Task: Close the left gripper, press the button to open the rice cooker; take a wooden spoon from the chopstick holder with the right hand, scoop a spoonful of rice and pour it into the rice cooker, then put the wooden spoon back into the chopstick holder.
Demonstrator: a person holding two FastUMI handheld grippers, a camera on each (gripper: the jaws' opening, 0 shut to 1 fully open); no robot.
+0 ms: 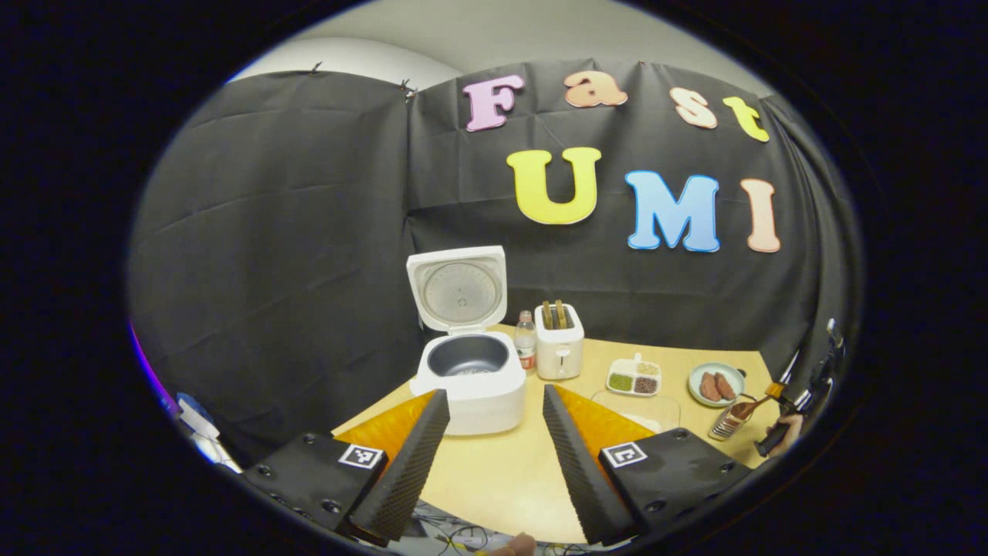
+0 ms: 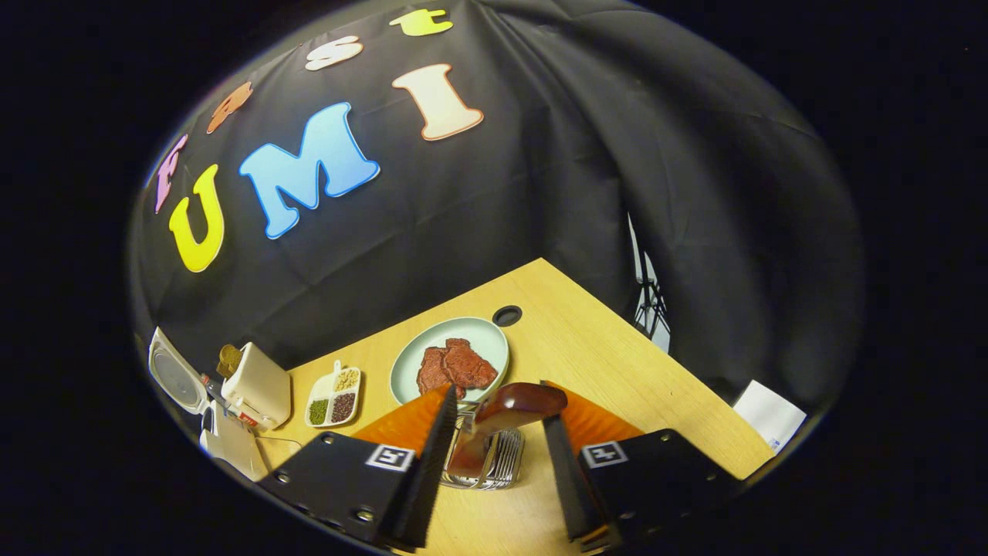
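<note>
From my left tongs (image 1: 494, 440) I look straight at the rice cooker (image 1: 469, 382), at about twelve o'clock on the tabletop (image 1: 502, 471). Its lid stands upright and the dark inner pot is exposed, so I count the button step as done. These tongs are spread wide with nothing between them, hovering short of the cooker.

My right tongs (image 2: 494, 444) sit over the chopstick holder (image 2: 485, 463), a wire rack near the tabletop's edge. The wooden spoon (image 2: 505, 417) is in the holder, its dark rounded end rising between my two fingers. The fingers are apart, one on each side; whether either one touches the wood I cannot tell, so I don't count it as gripped. In the left gripper view the same tongs, spoon and holder show at about three o'clock.

I judge I am at the pick-up. Left to do: grip the spoon, lift it out, scoop, pour into the pot, return the spoon. The divided grain dish (image 2: 333, 398) lies at about ten o'clock from my right tongs; which compartment holds the rice I cannot make out.
</note>
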